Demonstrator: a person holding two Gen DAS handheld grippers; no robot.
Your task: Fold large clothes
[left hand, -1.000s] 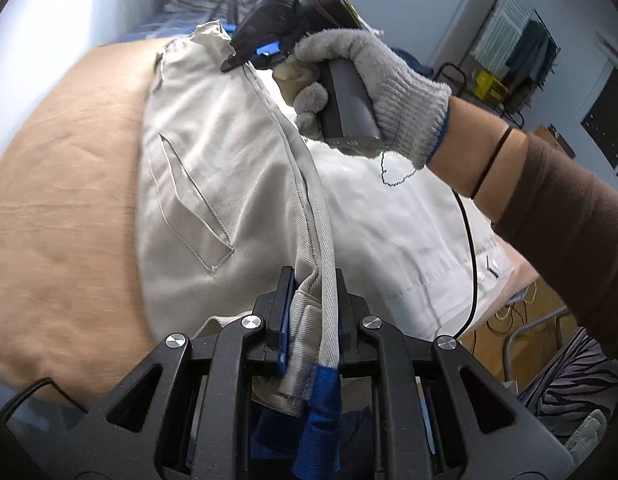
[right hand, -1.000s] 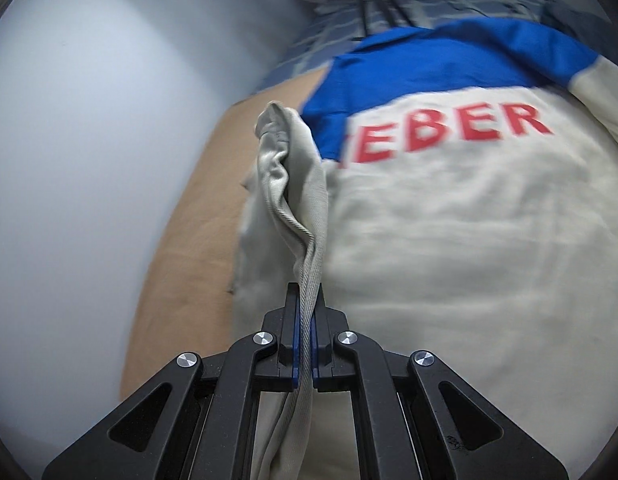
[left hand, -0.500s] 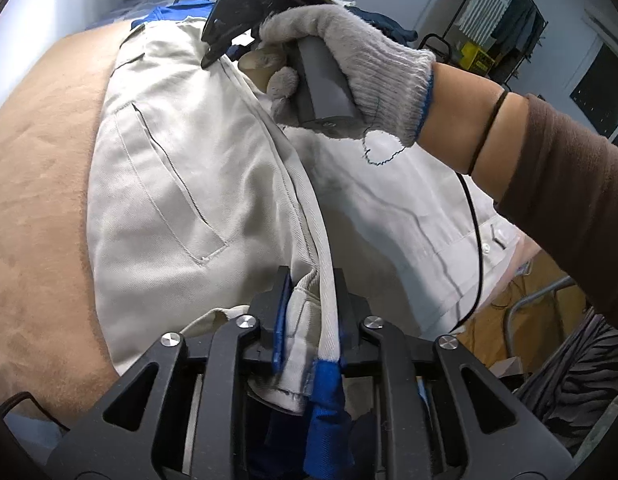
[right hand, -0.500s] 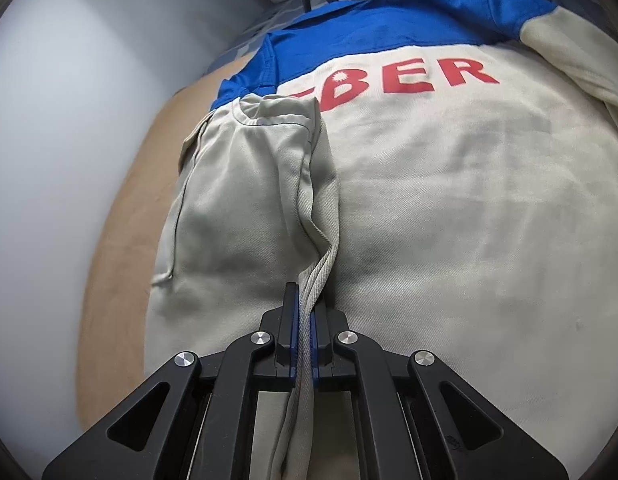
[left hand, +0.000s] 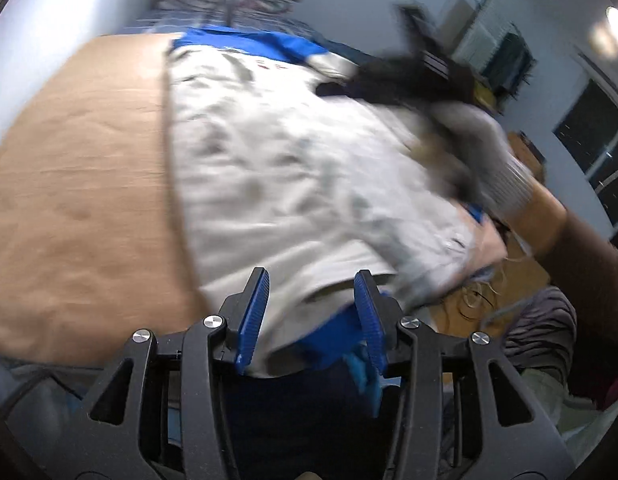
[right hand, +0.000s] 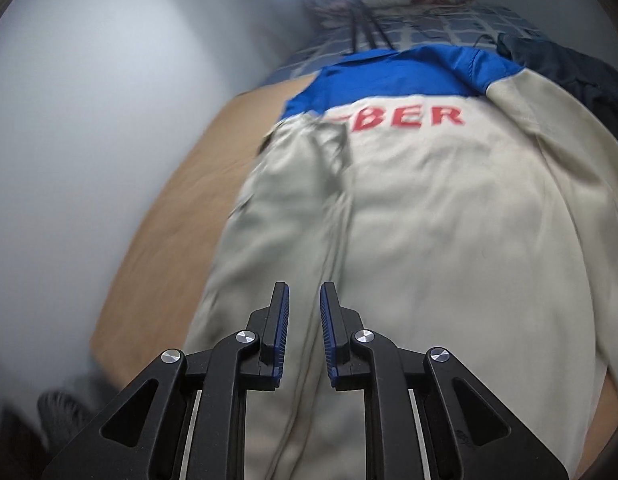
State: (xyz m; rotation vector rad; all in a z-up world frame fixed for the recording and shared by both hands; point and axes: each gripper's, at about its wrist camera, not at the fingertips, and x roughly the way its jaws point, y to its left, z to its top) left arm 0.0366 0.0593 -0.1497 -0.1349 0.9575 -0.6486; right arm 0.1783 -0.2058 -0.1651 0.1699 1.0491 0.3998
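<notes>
Only the left wrist view catches the person's gloved hand (left hand: 485,164), blurred, carrying the right gripper (right hand: 304,300) over the garment's right side; the right view alone shows red letters (right hand: 405,118) reading "BER" below a blue yoke. Both tongs have just been opening: the left gripper (left hand: 311,286) gapes wide, the right stands narrowly parted, neither pinching cloth. The cream jacket (left hand: 293,168) lies flat on the tan cover (left hand: 81,184), its left side folded inward.
</notes>
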